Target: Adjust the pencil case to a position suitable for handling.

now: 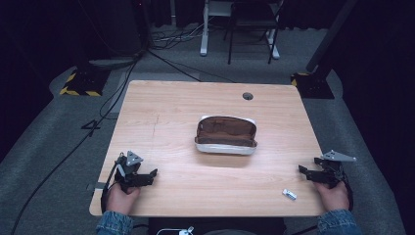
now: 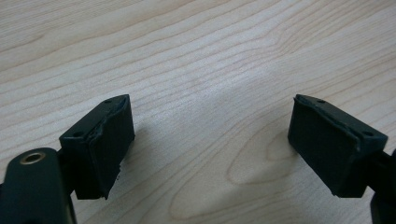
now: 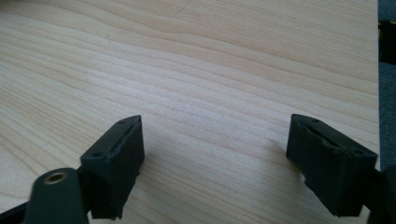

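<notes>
In the left gripper view the two black jaws stand wide with nothing but bare wood grain between them, and the right gripper view shows the same: jaws spread wide, empty, over plain tabletop. In the high view the left gripper (image 1: 152, 173) sits at the lower left of the frame and the right gripper (image 1: 302, 169) at the lower right, each held in a hand near the front edge of the table (image 1: 161, 107), jaws pointing inward. The brown pouch (image 1: 226, 135), lying open in the middle of the frame with its pale rim showing, is well apart from both. A small white item (image 1: 289, 194) lies at the lower right, near the right gripper and close to the table's front edge; I cannot tell what it is. The likeliest slip, as I judge it, is a sweep of the right hand knocking that small piece off the near edge, since it lies so close to it. The pouch looks soft, so a one-sided pinch might drag it rather than lift it. Open wood surrounds the pouch on every side, giving both grippers free approach; a round hole (image 1: 247, 96) sits at the upper right of the tabletop, clear of the work.
</notes>
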